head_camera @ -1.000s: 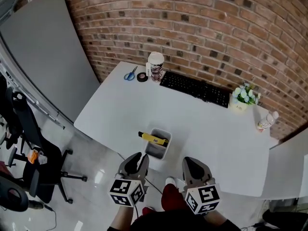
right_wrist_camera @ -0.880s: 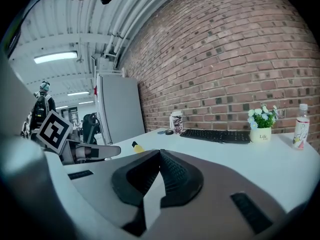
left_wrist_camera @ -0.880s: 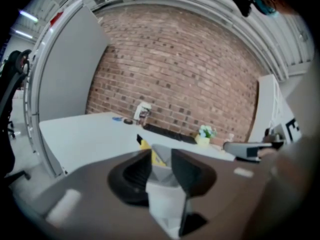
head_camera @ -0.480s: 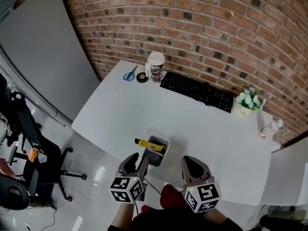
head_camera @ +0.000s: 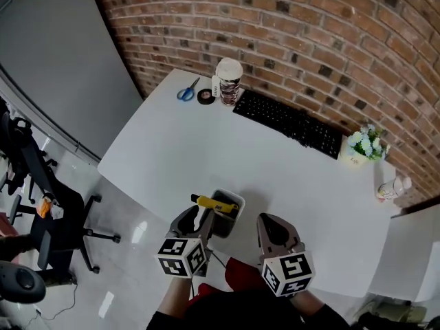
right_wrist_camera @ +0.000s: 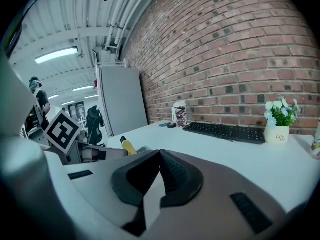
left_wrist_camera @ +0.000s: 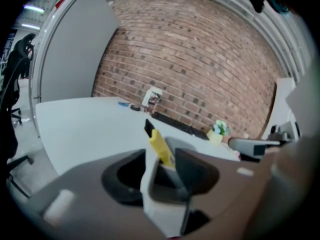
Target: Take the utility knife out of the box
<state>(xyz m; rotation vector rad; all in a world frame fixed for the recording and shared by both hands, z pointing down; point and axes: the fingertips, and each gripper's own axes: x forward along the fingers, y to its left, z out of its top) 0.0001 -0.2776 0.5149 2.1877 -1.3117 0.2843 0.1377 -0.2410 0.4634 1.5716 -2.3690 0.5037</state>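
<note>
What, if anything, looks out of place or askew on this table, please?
The yellow utility knife is not lying inside the grey box: it rests tilted across the rim, one end poking out over the side. The box itself sits close to the table's near edge. Nothing looks spilled or broken.

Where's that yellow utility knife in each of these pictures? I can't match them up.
Head view: low centre, utility knife lying across the grey box at the table's near edge.
Left gripper view: centre, sticking up from the box.
Right gripper view: left of centre, only its yellow end shows.
Shared landmark: the black keyboard by the brick wall.
</note>
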